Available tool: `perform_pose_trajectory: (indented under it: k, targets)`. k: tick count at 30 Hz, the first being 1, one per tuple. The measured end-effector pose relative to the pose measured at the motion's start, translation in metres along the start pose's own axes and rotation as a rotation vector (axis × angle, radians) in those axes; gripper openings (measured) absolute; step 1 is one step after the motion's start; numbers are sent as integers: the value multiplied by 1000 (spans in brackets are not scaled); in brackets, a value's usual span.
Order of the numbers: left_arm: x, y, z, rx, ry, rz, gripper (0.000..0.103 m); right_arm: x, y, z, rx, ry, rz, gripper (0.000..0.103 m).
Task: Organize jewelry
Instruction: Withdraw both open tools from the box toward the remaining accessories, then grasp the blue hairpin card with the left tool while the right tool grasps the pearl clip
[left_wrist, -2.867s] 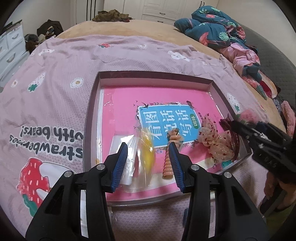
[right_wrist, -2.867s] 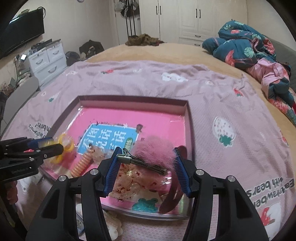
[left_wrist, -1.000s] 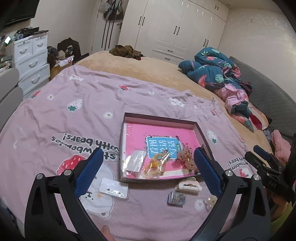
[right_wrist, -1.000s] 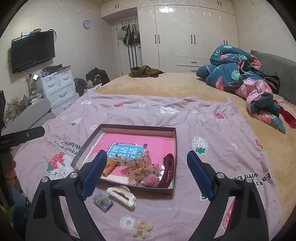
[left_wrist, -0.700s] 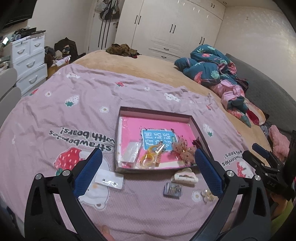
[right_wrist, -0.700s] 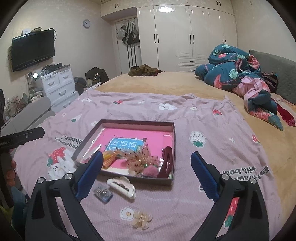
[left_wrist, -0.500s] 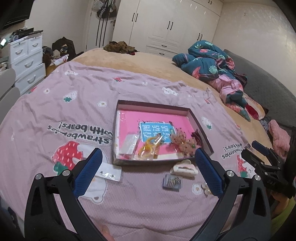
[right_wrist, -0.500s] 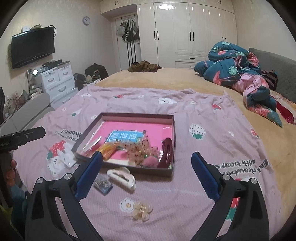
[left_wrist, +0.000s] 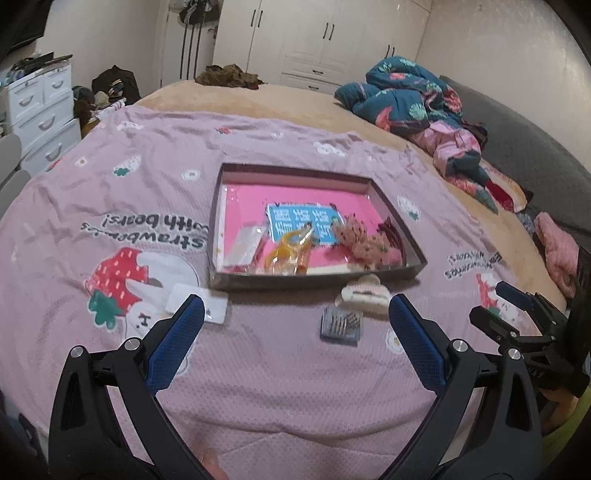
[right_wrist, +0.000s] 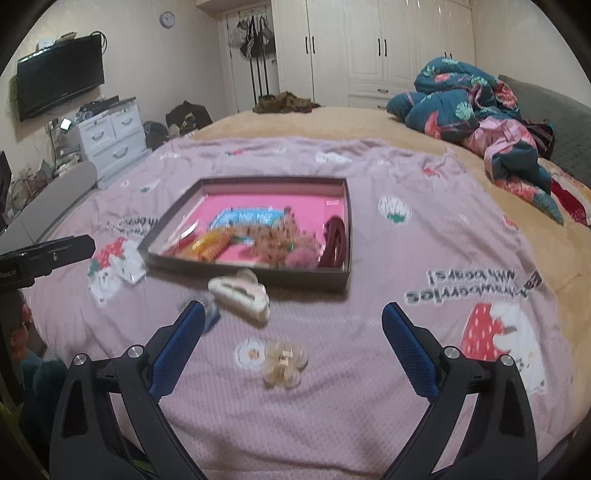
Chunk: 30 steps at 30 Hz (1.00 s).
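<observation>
A dark shallow box (left_wrist: 314, 281) (right_wrist: 255, 275) with a pink floor lies on the purple bedspread and holds several hair pieces. On the spread in front of it lie a white claw clip (left_wrist: 364, 293) (right_wrist: 240, 291), a small card of pins (left_wrist: 341, 325), a flat clear packet (left_wrist: 197, 303) and a beige flower clip (right_wrist: 284, 363). My left gripper (left_wrist: 295, 308) hovers open and empty over the spread, short of the box. My right gripper (right_wrist: 291, 314) also stands wide open and empty, with the flower clip below and between its fingers.
A crumpled teal and pink quilt (right_wrist: 476, 110) lies at the back right of the bed. White drawers (right_wrist: 110, 138) and a grey chair stand off the left side. The bed's near edge runs just under both grippers. White wardrobes (left_wrist: 325, 40) fill the far wall.
Both grippers left the box empty, pulled back and opened wide, and over the last second have sunk toward the spread. The clips in front of the box look larger and closer.
</observation>
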<state>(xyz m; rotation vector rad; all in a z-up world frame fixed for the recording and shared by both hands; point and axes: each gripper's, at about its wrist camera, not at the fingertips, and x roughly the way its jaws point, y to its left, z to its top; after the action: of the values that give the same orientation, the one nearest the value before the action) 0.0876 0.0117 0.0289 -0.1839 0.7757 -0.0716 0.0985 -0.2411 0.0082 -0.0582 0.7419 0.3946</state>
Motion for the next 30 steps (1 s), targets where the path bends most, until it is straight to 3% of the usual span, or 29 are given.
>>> perform_pose_trajectory:
  k: [11, 24, 30]
  targets:
    - [30, -13, -28, 50, 92, 4, 94, 32, 4, -32, -9, 103, 5, 94]
    - [73, -27, -42, 99, 183, -2, 93, 74, 0, -41, 23, 182, 30, 75]
    - [94, -35, -39, 115, 203, -5, 93, 83, -7, -43, 25, 195, 36, 57]
